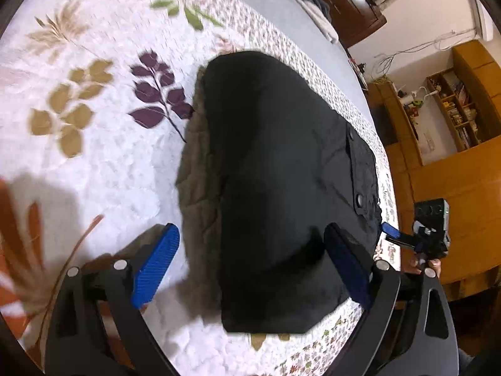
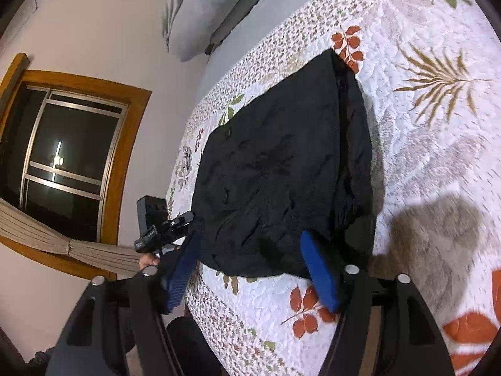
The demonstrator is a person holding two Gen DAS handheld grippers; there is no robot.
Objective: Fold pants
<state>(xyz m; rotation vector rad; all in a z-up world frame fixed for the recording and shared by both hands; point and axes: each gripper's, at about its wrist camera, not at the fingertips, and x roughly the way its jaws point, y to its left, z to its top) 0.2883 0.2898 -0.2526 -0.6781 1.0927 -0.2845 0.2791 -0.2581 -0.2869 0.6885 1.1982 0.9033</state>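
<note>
The black pants (image 1: 275,188) lie folded into a compact rectangle on the white leaf-print quilt (image 1: 103,163), near the bed's edge. They also show in the right wrist view (image 2: 281,172). My left gripper (image 1: 253,260) is open, its blue fingers spread above the near end of the pants, holding nothing. My right gripper (image 2: 253,266) is open too, hovering over the near edge of the pants, empty. The right gripper also shows in the left wrist view (image 1: 419,241), beyond the bed's edge.
The quilt (image 2: 422,141) covers a grey bed with grey pillows (image 2: 200,9) at the head. A wooden shelf unit (image 1: 451,116) stands beside the bed. A dark window (image 2: 72,156) with a wooden frame is on the wall.
</note>
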